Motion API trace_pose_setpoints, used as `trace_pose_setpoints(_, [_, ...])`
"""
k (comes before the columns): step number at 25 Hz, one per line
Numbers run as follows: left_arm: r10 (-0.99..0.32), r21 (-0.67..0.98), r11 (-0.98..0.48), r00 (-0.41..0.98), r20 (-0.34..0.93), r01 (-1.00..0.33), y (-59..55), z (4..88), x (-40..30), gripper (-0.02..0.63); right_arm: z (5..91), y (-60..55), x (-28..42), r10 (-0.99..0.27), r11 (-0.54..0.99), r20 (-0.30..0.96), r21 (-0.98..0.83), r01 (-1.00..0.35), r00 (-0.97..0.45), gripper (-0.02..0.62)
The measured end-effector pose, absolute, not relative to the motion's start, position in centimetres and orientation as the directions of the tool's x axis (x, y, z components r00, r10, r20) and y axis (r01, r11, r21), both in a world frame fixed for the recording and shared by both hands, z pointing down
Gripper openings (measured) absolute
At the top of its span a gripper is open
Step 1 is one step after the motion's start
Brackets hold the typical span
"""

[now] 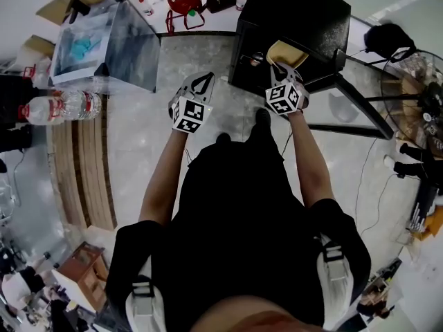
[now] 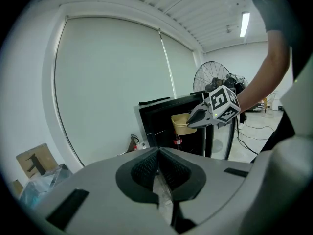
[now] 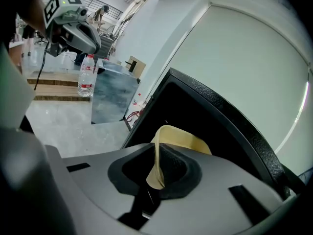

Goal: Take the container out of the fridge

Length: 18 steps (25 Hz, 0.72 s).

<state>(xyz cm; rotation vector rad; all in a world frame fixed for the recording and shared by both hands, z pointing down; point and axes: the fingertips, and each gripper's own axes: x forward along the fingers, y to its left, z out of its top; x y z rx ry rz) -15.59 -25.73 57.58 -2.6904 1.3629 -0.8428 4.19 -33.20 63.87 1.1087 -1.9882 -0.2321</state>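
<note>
A pale yellow container [image 1: 288, 53] hangs at the open front of the black mini fridge [image 1: 297, 16]. My right gripper [image 1: 280, 70] is shut on its near rim. In the right gripper view the thin yellow wall [image 3: 168, 138] runs down between the pads of the right gripper [image 3: 157, 168]. From the left gripper view, the container [image 2: 180, 124] is level with the fridge's upper shelf, with the right gripper [image 2: 195, 119] clamped on it. My left gripper [image 1: 201, 85] hovers over the floor left of the fridge, and its jaws [image 2: 157, 168] are shut with nothing between them.
The fridge door [image 1: 346, 92] stands open to the right. A cola bottle [image 2: 177, 141] stands inside the fridge. A clear storage box [image 1: 104, 43], a water bottle [image 1: 62, 106] and a wooden pallet [image 1: 86, 164] lie to the left. A floor fan [image 1: 415, 92] stands at the right.
</note>
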Motion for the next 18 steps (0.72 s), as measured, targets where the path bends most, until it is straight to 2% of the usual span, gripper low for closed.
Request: trace_pose_setpoints(18, [-0.727,-0.23,-0.65,0.505,0.465,-0.724,-22.9,58.3,-15.9,0.019,64.3,-28.6,2.8,-0.766,0.603,0.585,0.508,-0.615,-0.267,0.026])
